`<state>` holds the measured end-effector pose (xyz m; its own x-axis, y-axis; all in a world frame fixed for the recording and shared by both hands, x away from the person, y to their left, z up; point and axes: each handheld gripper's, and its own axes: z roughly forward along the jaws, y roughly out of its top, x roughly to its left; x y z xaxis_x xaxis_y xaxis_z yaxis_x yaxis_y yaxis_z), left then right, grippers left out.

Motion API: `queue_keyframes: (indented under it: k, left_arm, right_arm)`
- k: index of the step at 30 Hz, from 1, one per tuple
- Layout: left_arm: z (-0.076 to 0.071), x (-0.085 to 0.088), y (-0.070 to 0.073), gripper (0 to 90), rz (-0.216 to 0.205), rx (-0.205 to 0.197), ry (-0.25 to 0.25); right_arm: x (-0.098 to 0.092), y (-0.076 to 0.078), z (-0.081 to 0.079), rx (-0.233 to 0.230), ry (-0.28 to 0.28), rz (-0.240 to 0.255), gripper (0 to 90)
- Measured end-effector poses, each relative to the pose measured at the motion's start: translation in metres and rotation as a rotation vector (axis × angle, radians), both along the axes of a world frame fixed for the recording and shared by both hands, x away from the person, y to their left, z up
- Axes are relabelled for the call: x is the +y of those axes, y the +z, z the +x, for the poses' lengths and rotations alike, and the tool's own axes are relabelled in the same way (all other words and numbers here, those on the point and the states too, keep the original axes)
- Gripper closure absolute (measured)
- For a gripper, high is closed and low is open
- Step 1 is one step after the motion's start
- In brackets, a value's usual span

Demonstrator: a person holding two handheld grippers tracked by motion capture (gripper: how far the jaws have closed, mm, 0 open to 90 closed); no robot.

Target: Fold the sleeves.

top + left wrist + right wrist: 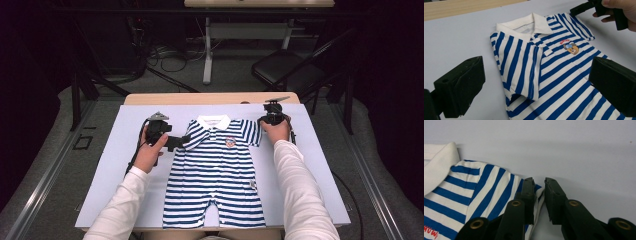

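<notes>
The romper (216, 172) was seen to be of soft knitted cloth, matt, striped blue and white, with a ribbed white collar (529, 23) and a printed badge (571, 47) on the chest. The table (115, 150) was covered by a smooth, matt pale sheet; bare wood (210, 98) was shown at its far edge. The right tongs (539, 195) were of matt black plastic, fitted with brass-coloured rivets (516, 203).

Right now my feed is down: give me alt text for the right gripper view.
The right gripper sits at the hem of a striped romper's sleeve, jaws slightly apart, the hem edge lying in the gap. The white collar shows at left, and the pale table cover lies beyond.
</notes>
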<state>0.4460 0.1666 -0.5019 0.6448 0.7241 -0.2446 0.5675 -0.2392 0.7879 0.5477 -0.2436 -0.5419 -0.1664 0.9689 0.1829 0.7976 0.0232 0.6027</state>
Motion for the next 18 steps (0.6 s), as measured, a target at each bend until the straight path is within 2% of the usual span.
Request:
queue_keyframes:
  k: [7, 18]
  left_arm:
    - [0.000, 0.000, 0.000, 0.9, 0.000, 0.000, 0.002]
    - [0.000, 0.002, 0.001, 0.9, 0.002, -0.003, 0.001]
  right_arm:
    - [-0.001, 0.004, -0.002, -0.010, -0.003, -0.019, 87.6]
    - [0.000, 0.016, -0.008, -0.040, 0.020, -0.018, 89.1]
